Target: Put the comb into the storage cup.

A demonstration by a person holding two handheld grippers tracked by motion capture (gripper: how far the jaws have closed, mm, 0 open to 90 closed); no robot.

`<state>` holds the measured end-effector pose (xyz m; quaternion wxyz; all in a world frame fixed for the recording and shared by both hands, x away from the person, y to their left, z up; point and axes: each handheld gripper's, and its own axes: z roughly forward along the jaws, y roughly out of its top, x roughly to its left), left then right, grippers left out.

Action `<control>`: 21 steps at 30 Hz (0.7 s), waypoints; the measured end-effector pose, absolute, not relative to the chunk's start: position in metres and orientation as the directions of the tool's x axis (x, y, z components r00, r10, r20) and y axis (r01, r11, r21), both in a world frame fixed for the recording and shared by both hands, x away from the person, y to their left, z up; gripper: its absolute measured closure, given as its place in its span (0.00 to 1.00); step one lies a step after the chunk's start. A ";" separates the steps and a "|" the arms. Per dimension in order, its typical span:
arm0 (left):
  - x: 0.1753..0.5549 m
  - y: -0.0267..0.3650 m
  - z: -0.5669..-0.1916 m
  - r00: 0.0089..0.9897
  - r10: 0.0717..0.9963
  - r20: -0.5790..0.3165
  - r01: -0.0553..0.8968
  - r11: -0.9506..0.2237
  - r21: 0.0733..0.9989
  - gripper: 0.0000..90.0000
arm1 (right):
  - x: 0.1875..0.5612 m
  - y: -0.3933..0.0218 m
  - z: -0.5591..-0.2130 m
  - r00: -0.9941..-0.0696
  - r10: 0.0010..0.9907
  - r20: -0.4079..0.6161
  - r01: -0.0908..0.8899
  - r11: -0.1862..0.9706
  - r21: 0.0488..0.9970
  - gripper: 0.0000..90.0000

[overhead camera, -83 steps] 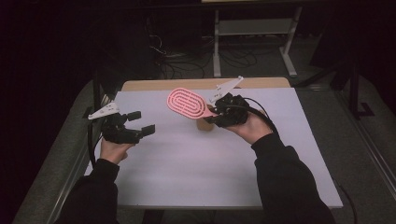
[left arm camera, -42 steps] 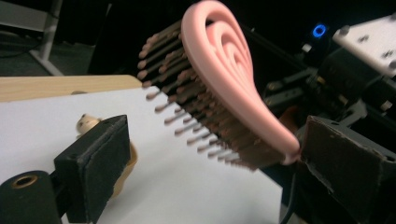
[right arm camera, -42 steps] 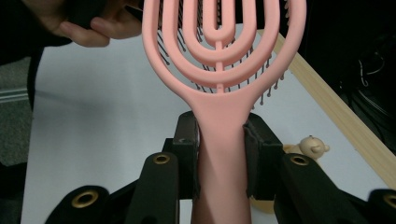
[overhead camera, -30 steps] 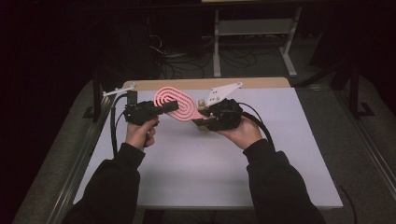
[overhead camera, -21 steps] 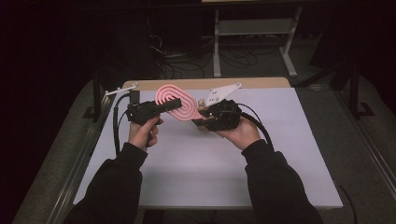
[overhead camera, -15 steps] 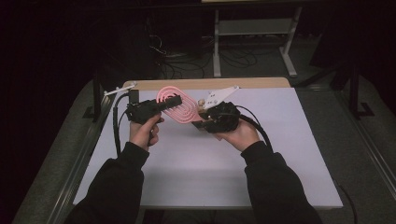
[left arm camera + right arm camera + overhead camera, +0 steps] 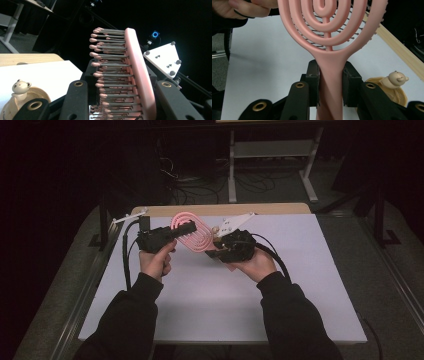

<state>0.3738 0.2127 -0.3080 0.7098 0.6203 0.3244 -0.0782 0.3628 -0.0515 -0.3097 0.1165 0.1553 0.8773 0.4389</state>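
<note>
Right gripper view: jaws clamp hairbrush (image 7: pixel 329 72) handle.

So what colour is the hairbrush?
Pink hairbrush, with grey bristles; the right gripper view shows it best.

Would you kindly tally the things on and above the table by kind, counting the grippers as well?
Pink hairbrush: 1
Beige round piece with a bear figure: 1
Grippers: 2, the left gripper shut across the brush head, the right gripper shut on its handle
Total: 4
</note>
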 end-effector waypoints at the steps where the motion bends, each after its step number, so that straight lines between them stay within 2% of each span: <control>1: 0.374 0.213 -0.308 0.780 0.295 -0.552 0.510 0.213 0.834 0.69 | 0.363 -0.052 -0.310 -0.924 0.377 -0.066 0.174 0.567 0.805 0.77; 14: 0.370 0.203 -0.296 0.824 0.347 -0.447 0.443 0.096 0.891 0.70 | 0.366 -0.056 -0.317 -0.914 0.404 -0.041 0.207 0.549 0.810 0.74; 21: 0.371 0.194 -0.293 0.839 0.355 -0.411 0.425 0.042 0.904 0.70 | 0.369 -0.063 -0.323 -0.902 0.433 -0.006 0.249 0.531 0.810 0.65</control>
